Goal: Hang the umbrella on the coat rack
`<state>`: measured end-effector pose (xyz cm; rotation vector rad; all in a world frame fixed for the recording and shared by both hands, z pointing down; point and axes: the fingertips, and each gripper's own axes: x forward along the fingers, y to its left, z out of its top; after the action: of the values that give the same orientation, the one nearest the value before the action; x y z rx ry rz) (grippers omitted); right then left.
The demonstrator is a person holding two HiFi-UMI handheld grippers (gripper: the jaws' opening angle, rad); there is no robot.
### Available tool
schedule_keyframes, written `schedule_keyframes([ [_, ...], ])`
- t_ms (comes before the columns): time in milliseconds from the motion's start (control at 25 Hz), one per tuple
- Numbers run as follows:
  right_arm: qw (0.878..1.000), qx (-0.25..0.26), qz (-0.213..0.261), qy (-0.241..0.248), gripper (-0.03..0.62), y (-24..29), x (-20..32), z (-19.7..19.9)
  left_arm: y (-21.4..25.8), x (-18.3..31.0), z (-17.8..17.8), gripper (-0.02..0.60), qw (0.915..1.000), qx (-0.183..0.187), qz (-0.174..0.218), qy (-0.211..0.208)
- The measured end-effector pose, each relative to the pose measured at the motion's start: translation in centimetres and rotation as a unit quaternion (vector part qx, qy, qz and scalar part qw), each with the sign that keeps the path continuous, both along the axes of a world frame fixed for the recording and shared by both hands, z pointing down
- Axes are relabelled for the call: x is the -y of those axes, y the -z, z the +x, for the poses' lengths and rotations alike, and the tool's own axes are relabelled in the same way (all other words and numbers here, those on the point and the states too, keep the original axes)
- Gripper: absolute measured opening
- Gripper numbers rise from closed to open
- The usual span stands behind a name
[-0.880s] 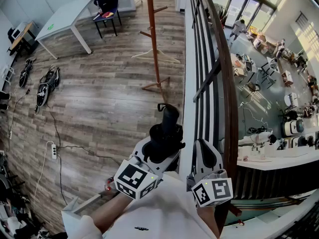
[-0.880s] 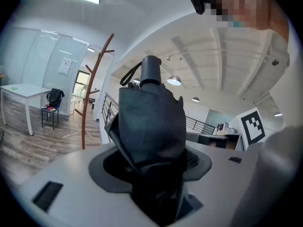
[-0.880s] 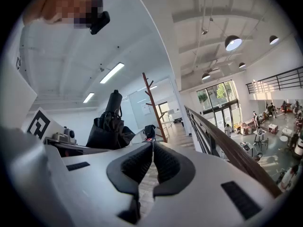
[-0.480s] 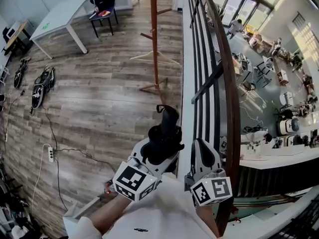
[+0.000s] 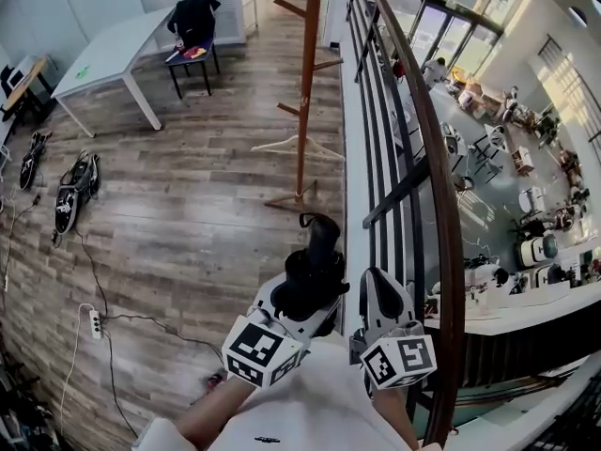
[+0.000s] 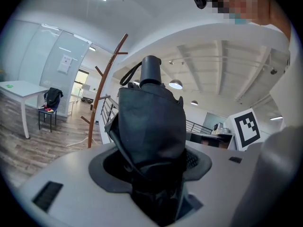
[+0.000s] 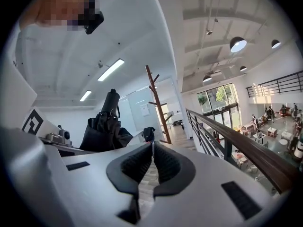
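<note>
A folded black umbrella [image 5: 313, 263] stands up between the jaws of my left gripper [image 5: 302, 294], handle end uppermost. In the left gripper view the umbrella [image 6: 152, 126] fills the middle, and the left gripper [image 6: 152, 176] is shut on its bundled fabric. A wrist loop hangs at the handle. The wooden coat rack [image 5: 305, 83] stands ahead on the plank floor, apart from the umbrella, and shows again as the coat rack [image 6: 105, 86] and the coat rack [image 7: 159, 105]. My right gripper [image 5: 379, 287] is beside the left one; this right gripper [image 7: 152, 148] is shut with nothing in it.
A dark railing with a wooden handrail [image 5: 441, 205] runs along my right, with a lower hall beyond. A clothes hanger [image 5: 293, 145] lies by the rack's foot. A white table [image 5: 108, 40], a chair with dark clothing [image 5: 193, 19], bags [image 5: 73, 181] and a power strip [image 5: 95, 323] are at the left.
The head view has shifted: the coat rack now sits further right and nearer. Both grippers keep their pose, and the umbrella stays in the left one.
</note>
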<state>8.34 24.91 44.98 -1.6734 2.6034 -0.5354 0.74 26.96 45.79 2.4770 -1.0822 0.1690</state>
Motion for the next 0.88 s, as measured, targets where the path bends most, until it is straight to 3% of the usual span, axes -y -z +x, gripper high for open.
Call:
schedule_keyframes([
  [240,1.0,-0.012,0.004,0.008,0.041,-0.6,4.3,-3.8,-0.8,4.4,-3.7,0.268,1.0,-0.001,0.005,0.0],
  [440,1.0,-0.003,-0.001,0.016,0.041,-0.8,8.5,-4.6,-1.3,8.6,-4.1,0.268,1.0,0.004,-0.006,0.003],
  [680,0.999,0.005,0.006,0.043,0.041,-0.4,16.7,-3.0,-0.8,16.1,-2.2,0.268,0.9997,0.018,-0.009,0.016],
  [880,0.998,0.018,0.011,0.058,0.041,0.8,24.3,0.1,0.2,23.5,1.4,0.268,0.9994,0.026,-0.01,0.023],
])
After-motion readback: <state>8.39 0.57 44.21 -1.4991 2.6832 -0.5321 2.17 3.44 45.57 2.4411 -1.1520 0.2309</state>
